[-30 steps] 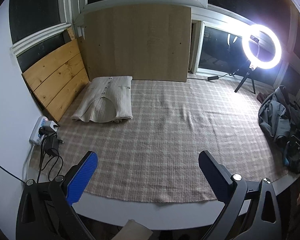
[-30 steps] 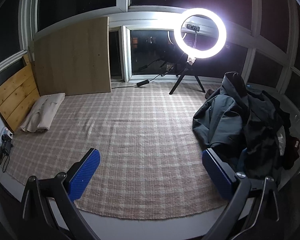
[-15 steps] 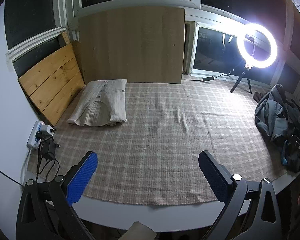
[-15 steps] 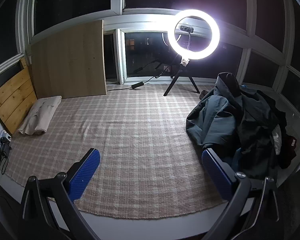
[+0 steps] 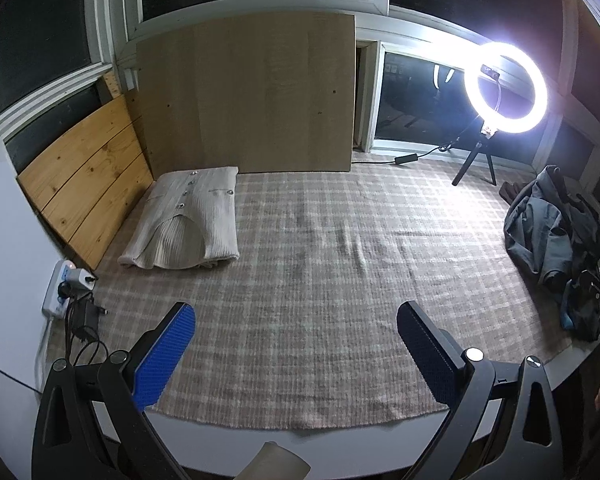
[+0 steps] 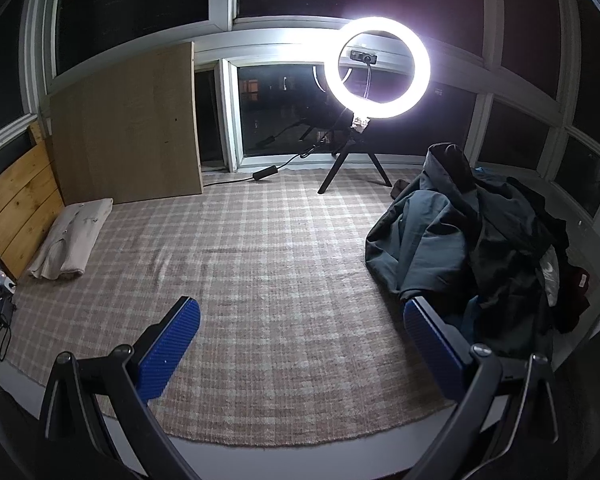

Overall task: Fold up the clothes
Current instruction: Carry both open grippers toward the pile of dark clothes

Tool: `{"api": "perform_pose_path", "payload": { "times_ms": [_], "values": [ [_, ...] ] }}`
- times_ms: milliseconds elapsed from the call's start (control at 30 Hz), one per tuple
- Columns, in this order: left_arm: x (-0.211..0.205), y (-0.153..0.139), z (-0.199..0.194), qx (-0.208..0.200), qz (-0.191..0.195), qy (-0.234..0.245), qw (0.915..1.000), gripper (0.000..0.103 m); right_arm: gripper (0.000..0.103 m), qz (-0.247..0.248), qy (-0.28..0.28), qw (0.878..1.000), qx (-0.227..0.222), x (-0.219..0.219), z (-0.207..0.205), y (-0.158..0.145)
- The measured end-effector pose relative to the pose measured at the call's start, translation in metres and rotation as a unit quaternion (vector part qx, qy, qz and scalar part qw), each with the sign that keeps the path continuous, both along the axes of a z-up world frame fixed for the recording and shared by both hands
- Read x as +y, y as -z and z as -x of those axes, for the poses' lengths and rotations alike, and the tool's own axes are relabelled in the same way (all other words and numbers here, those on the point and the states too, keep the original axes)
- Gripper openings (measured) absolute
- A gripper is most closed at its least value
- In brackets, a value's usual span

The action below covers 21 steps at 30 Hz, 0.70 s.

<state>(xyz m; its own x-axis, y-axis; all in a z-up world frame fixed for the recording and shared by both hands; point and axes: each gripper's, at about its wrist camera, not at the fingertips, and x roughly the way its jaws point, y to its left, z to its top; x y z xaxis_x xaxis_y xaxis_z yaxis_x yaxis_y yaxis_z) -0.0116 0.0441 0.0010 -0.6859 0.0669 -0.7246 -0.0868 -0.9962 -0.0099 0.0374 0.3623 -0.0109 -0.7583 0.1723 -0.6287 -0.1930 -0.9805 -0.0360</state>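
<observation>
The left gripper (image 5: 296, 350) is hovering spread and empty above the checked cloth's (image 5: 320, 280) near edge. The right gripper (image 6: 302, 346) is hovering likewise, spread and empty, just left of the dark clothes pile (image 6: 480, 240).

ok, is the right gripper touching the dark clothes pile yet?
Cannot tell. In the right wrist view the right gripper is open and empty, but one finger overlaps the dark clothes pile, so neither contact nor a gap shows.

A glazed home balcony or sunroom at night: dark windows (image 6: 140, 12) in white frames wrap around a checked rug (image 6: 260, 280), with a lit ring light (image 6: 377, 66) on a tripod, a power strip (image 5: 60, 292) and piled clothes (image 6: 480, 248).
</observation>
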Motion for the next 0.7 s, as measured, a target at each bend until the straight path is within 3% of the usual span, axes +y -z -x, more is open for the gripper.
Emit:
{"api": "perform_pose_path", "payload": {
  "times_ms": [700],
  "values": [
    [0.019,0.003,0.043,-0.003,-0.001,0.050,0.9988,0.102,0.103,-0.003,0.047,0.999,0.001,0.004,0.013,-0.001]
  ]
}}
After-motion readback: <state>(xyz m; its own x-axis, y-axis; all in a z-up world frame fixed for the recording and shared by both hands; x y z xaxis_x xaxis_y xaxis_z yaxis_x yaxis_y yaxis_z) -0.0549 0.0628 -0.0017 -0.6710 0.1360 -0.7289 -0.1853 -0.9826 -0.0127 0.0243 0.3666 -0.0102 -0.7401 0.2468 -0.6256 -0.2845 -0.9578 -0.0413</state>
